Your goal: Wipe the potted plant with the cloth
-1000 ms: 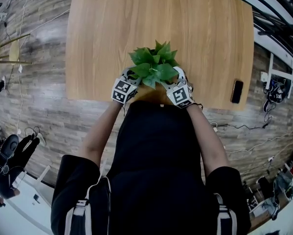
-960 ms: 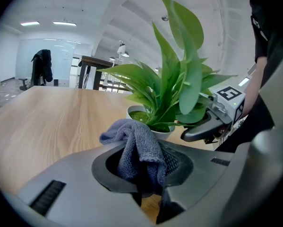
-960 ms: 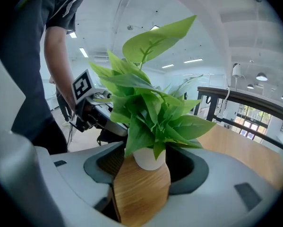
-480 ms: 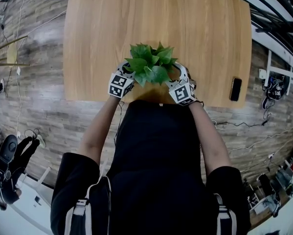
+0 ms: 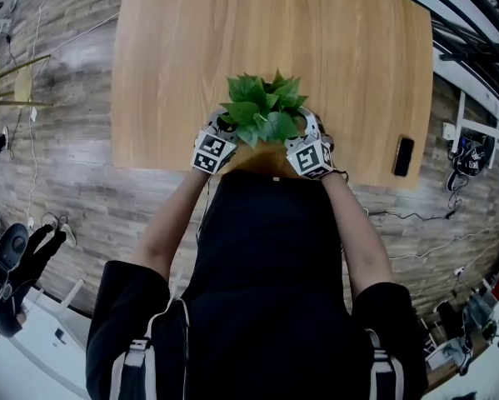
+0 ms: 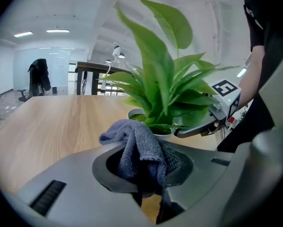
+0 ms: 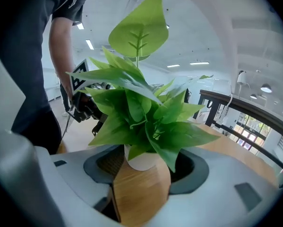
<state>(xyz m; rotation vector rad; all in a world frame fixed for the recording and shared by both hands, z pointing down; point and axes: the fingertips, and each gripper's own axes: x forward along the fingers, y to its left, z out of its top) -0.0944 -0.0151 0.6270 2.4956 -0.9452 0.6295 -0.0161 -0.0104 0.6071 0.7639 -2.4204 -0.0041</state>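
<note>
i'm looking down on the light wooden desk (image 5: 232, 32), and the green leafy plant in its small white pot (image 7: 142, 161) stands near the desk's near edge, right in front of me, between my two grippers.

the left gripper (image 6: 145, 176) has its fingers closed on the bunched grey-blue microfibre cloth (image 6: 136, 150). a soft fold of it sticks up and forward, just beside the pot's rim and under the lowest leaves.

the right gripper (image 7: 143, 176) has its fingers standing apart, one on each side of the pot low down. the gap looks wider than the pot, and i can't confirm that either finger touches it.

i judge the pot to be light and top-heavy, with its broad leaves (image 5: 264, 107) spreading well past the rim, so a sideways push from the cloth could slide or tip it. the glossy white wall looks hard and smooth, probably slippery. the place to hold it is low on the body, below the rim, squeezed gently.

the leaves are thin and springy on slender stems. they will bend away under the cloth rather than resist, and could crease or tear if dragged. i'd wipe each from stem outward along the blade. the cloth is limp, so only the part close to the fingers will press with any firmness.
</note>
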